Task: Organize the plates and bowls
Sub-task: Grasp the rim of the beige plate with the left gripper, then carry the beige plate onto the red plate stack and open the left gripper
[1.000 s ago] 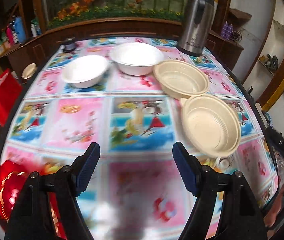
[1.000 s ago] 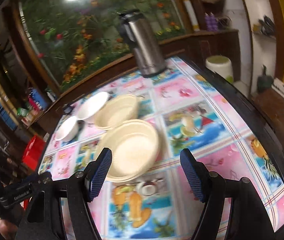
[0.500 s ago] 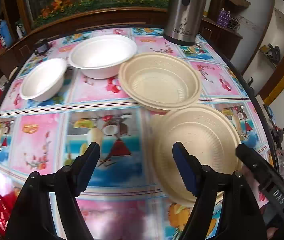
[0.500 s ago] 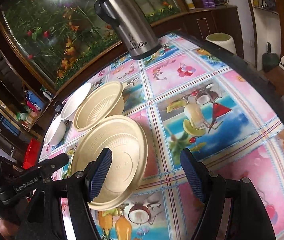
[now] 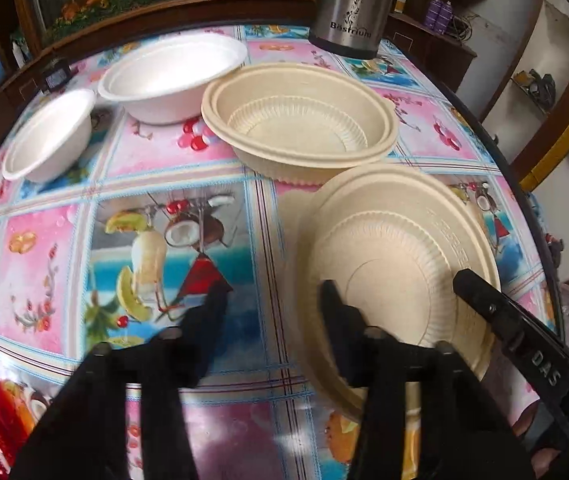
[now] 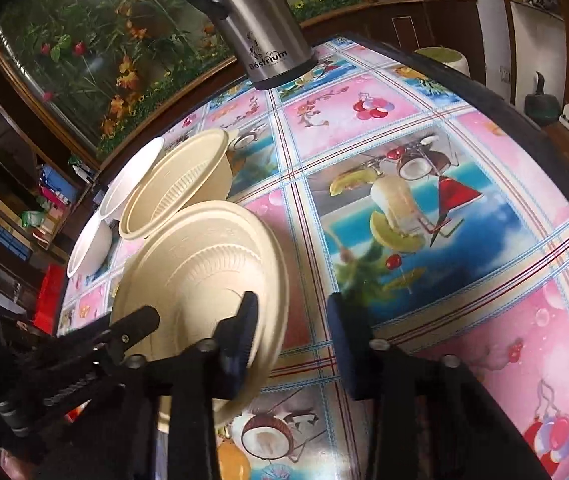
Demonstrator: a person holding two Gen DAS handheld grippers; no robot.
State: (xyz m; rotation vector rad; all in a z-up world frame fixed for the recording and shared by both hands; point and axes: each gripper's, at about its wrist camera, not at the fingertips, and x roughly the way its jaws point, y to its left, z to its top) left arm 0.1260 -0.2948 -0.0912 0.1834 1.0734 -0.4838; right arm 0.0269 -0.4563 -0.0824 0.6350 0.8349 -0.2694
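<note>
Blurring smears both pairs of black fingers, so exactly where pad meets rim is hard to read. The near tan plate (image 5: 400,276) lies close to the table's near edge, its rim straddled on either side: the left gripper (image 5: 272,320) has one finger over the plate's well and the other outside over the tablecloth (image 5: 156,168), while the right gripper (image 6: 292,328) has one finger inside the rim and the other out over the cloth. Both sets of jaws are closing with the rim between them, but whether the pads already press on it cannot be told. The plate is round with no long axis; in the right wrist view it looks tipped, its far rim higher, though the fisheye may be exaggerating this. Just behind it sits a tan bowl (image 5: 300,120), mouth up, its near wall partly covered by the plate. Further back stand a large white bowl (image 5: 172,76) and a small white bowl (image 5: 48,136). A steel flask (image 5: 348,4) is cut off by the frame's top.
</note>
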